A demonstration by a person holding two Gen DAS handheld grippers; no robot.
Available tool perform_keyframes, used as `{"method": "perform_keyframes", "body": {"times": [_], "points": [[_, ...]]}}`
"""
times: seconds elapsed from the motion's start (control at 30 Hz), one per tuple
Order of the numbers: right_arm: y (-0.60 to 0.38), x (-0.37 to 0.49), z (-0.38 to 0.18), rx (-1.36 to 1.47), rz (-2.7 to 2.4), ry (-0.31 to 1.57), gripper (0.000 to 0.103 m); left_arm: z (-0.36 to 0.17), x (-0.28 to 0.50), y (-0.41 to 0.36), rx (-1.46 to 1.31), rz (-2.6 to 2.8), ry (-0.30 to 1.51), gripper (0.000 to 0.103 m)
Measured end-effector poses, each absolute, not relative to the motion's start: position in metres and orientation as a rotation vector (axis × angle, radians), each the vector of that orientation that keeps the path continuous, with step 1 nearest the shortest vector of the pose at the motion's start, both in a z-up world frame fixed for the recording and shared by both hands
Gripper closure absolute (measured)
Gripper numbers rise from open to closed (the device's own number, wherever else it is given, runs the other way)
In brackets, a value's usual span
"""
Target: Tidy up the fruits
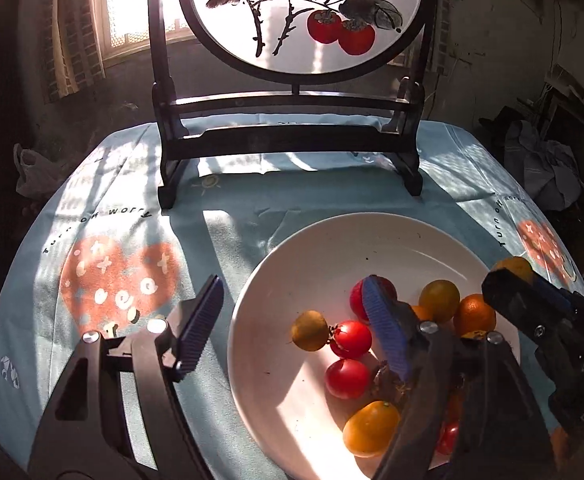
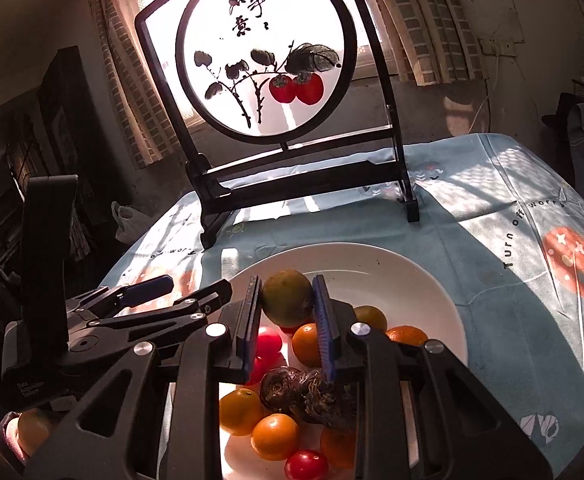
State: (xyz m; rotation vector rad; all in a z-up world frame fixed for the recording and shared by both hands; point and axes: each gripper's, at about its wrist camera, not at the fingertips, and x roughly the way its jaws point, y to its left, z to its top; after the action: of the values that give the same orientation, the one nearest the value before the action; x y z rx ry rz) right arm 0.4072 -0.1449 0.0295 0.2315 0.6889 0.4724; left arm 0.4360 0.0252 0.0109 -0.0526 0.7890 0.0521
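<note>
A: Left wrist view: what is shown?
B: The left gripper hovers spread wide and empty over the white plate, one finger among the tomatoes, probably freeing space.

A: Right wrist view?
B: The right gripper pinches a greenish-yellow fruit above the plate, likely to add it to the kumquats and dark wrinkled fruits.

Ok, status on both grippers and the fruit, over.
Right gripper shut on a greenish fruit, above the plate. Left gripper open, empty, over the plate's left rim. Tomatoes and oranges piled on the plate. Nothing in the way.
</note>
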Motion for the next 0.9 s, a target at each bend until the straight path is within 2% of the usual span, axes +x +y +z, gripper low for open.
{"method": "perform_keyframes", "body": {"times": [0.2, 0.33, 0.37, 0.43, 0.47, 0.7, 0.77, 0.83, 0.9], "points": [[-0.137, 0.416, 0.018, 0.207, 0.472, 0.725, 0.077, 0.015, 0.431, 0.040, -0.097, 0.086, 0.781, 0.017], [-0.134, 0.418, 0.014, 0.200, 0.489, 0.756, 0.076, 0.021, 0.424, 0.045, -0.100, 0.105, 0.765, 0.015], [-0.133, 0.418, 0.014, 0.199, 0.493, 0.766, 0.073, 0.023, 0.423, 0.045, -0.098, 0.107, 0.764, 0.015], [-0.133, 0.416, 0.017, 0.187, 0.486, 0.774, 0.048, 0.026, 0.418, 0.045, -0.090, 0.109, 0.759, 0.014], [-0.132, 0.414, 0.019, 0.175, 0.479, 0.773, 0.044, 0.028, 0.415, 0.045, -0.085, 0.113, 0.755, 0.014], [-0.137, 0.391, 0.033, 0.158, 0.484, 0.793, 0.041, 0.046, 0.389, 0.044, -0.076, 0.122, 0.717, 0.010], [-0.140, 0.383, 0.036, 0.159, 0.486, 0.800, 0.029, 0.052, 0.381, 0.043, -0.074, 0.126, 0.704, 0.009], [-0.142, 0.374, 0.040, 0.149, 0.474, 0.787, 0.002, 0.057, 0.372, 0.041, -0.070, 0.129, 0.693, 0.006], [-0.145, 0.362, 0.045, 0.133, 0.447, 0.763, 0.001, 0.061, 0.362, 0.038, -0.061, 0.128, 0.689, 0.005]]}}
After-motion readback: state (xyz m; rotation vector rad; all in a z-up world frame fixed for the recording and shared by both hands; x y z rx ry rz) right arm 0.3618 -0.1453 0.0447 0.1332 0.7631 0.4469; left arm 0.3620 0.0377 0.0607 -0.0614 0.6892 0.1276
